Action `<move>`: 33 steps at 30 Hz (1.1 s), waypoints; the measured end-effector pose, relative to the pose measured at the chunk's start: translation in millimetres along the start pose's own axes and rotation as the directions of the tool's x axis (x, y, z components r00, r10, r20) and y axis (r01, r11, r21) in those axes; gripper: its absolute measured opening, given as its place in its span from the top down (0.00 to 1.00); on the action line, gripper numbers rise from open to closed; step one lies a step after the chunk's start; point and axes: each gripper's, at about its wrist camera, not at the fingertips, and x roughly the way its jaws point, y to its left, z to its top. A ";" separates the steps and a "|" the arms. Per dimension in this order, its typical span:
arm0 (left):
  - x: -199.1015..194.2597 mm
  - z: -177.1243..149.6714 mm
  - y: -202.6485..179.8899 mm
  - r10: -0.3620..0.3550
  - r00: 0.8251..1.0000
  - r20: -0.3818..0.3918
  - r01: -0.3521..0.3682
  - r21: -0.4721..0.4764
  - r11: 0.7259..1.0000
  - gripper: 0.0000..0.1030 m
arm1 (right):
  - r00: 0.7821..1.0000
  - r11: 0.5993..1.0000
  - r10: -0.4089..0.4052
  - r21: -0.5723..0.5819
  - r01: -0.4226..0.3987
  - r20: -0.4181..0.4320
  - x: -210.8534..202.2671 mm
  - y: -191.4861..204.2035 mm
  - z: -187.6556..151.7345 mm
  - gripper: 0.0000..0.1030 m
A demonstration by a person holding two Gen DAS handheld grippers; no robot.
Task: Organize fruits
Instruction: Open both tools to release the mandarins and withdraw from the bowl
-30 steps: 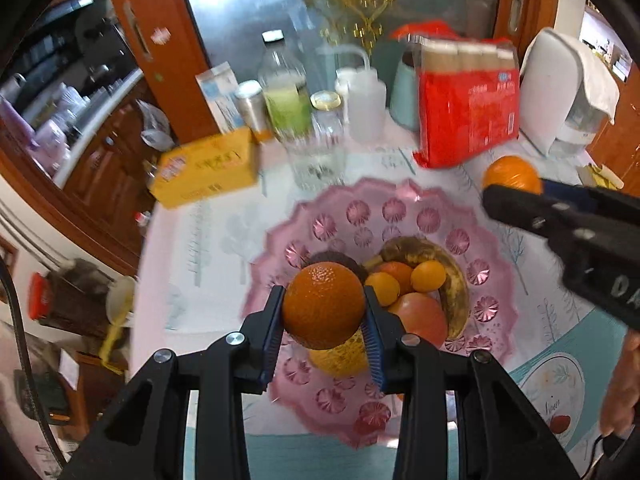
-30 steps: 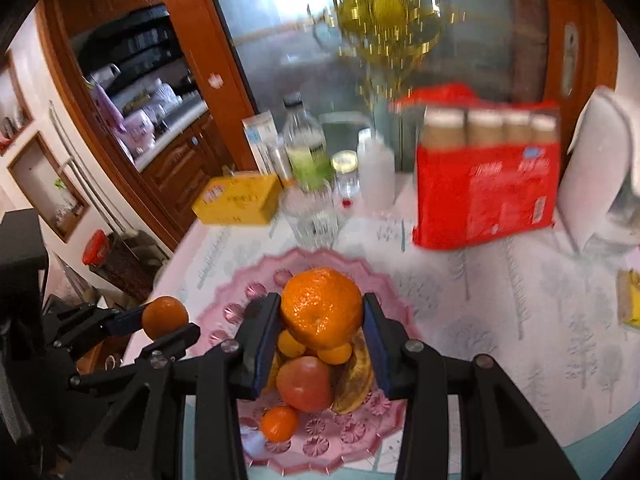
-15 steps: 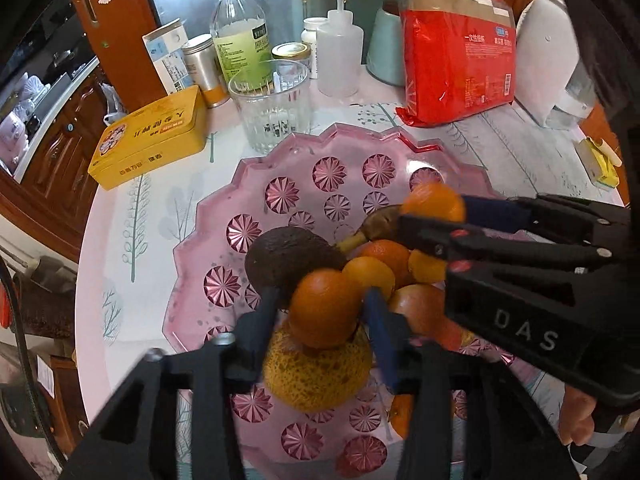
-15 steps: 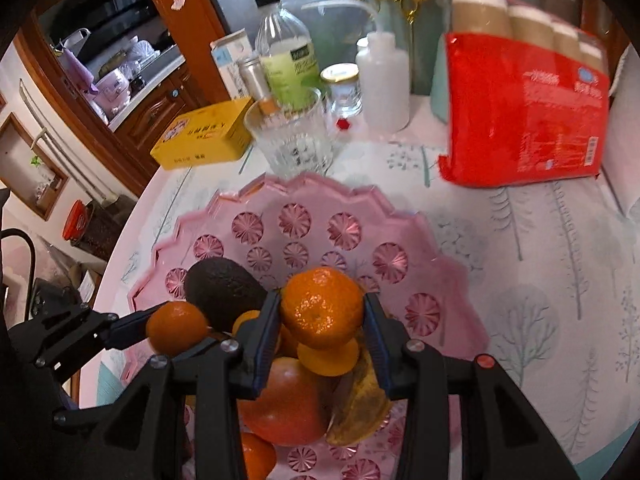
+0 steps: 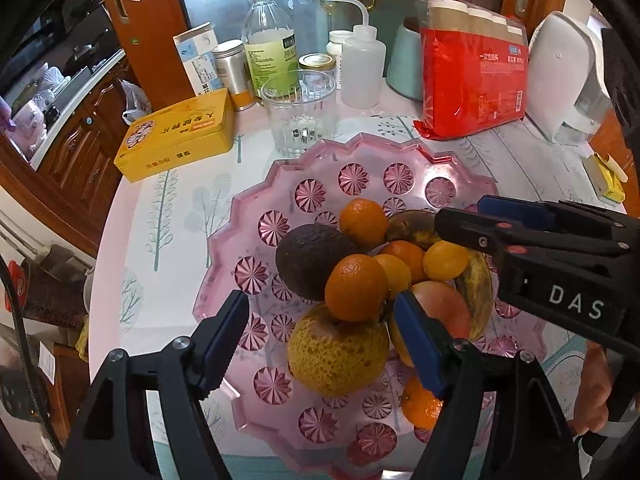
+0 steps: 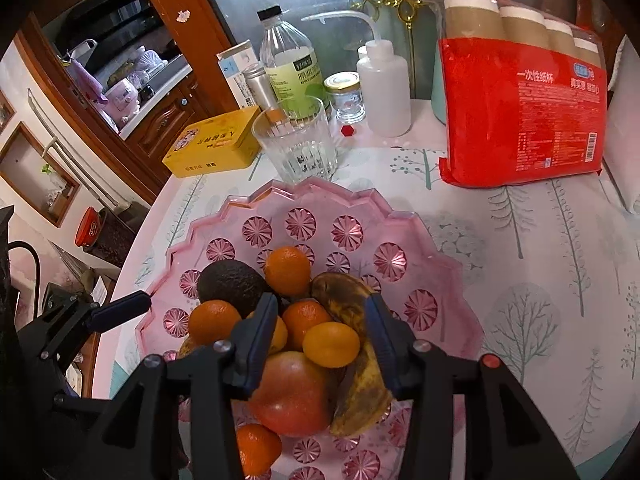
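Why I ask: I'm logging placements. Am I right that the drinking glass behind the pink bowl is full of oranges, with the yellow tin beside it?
Not quite. The drinking glass holds no oranges and looks empty, as the right wrist view shows; the oranges lie in the pink bowl. The yellow tin does sit beside it.

"DAS" in white letters on right gripper (image 5: 456, 226) body. "一次性纸杯" on red cup pack (image 6: 524, 108). "APPLE" in small print on bottle (image 5: 270, 46) label. Yellow tin (image 5: 178, 134) print too small to read.
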 end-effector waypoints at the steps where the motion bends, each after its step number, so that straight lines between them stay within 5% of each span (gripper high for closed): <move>1: -2.9 -0.6 -0.6 0.002 1.000 0.002 -0.002 0.000 1.000 0.27 | 1.000 1.000 -0.001 -0.001 0.001 0.003 -2.0 0.5 -0.7 0.55; 19: -60.1 -16.0 -13.8 0.000 0.999 0.034 0.000 -0.007 1.000 0.12 | 0.998 1.000 -0.003 -0.020 0.004 0.059 -55.6 11.7 -16.9 0.55; 33: -116.5 -41.5 -27.9 0.001 0.998 0.068 0.000 -0.015 1.000 0.12 | 0.995 0.999 0.013 -0.040 -0.009 0.099 -116.7 20.1 -43.1 0.51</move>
